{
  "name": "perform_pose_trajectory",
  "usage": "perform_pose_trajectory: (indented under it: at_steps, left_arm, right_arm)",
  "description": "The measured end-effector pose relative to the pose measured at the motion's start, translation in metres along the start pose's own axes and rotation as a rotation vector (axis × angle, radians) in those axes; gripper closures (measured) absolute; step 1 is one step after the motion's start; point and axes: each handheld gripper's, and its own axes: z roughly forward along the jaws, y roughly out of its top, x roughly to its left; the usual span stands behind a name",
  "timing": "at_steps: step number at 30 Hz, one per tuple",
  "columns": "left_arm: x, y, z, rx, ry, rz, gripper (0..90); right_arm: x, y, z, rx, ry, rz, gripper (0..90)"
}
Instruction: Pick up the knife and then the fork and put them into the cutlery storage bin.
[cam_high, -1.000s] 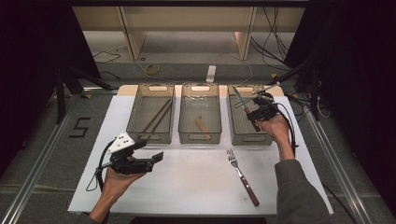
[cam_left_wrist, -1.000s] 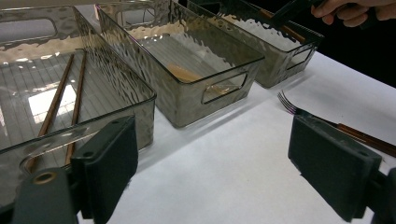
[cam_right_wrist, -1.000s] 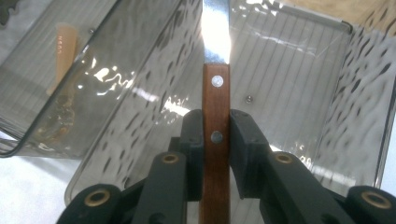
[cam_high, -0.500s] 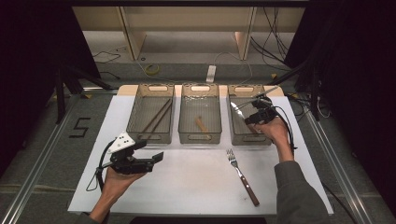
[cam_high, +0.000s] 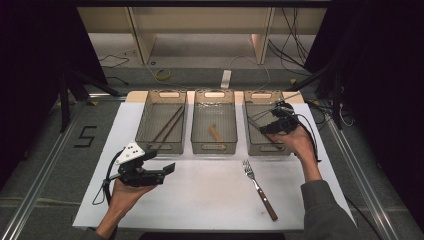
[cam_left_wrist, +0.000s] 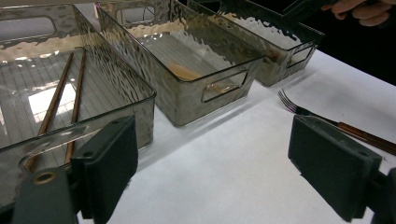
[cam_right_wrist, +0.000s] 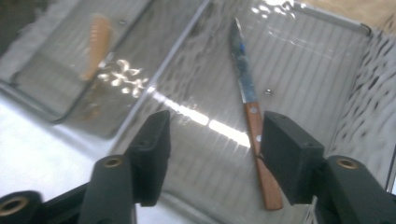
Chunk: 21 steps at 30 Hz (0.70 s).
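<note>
wooden-handled knife (cam_right_wrist: 254, 126) below right gripper (cam_right_wrist: 212, 140)

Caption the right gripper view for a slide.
Right hand-held gripper, jaws just opened, above a wooden-handled knife lying on the floor of a clear bin.

A: What are you counting on the white sheet?

B: I'm seeing three clear bins (cam_high: 161, 148) lining up across the upper middle of the frame. Two chopsticks (cam_high: 167, 125) are lying in the leftmost one.

A: And the cutlery?

B: One knife (cam_right_wrist: 251, 122) is lying in the rightmost bin, one fork (cam_high: 259, 189) is sitting at lower centre.

A: Grippers?

B: Two, the left gripper (cam_high: 165, 170) and the right gripper (cam_high: 272, 122).
</note>
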Motion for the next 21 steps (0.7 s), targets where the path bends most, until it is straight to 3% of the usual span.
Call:
perform_pose_trajectory:
  at_steps: [11,21]
  left_arm:
    - [0.0,0.0,0.0,0.0,0.0,-0.001,15.5]
    - [0.0,0.0,0.0,-0.001,0.0,0.001,15.5]
  right_arm:
    - [0.037,-0.022,-0.026,-0.04,0.044,-0.11,34.9]
    - [0.058,-0.047,-0.037,-0.039,0.094,-0.161,33.1]
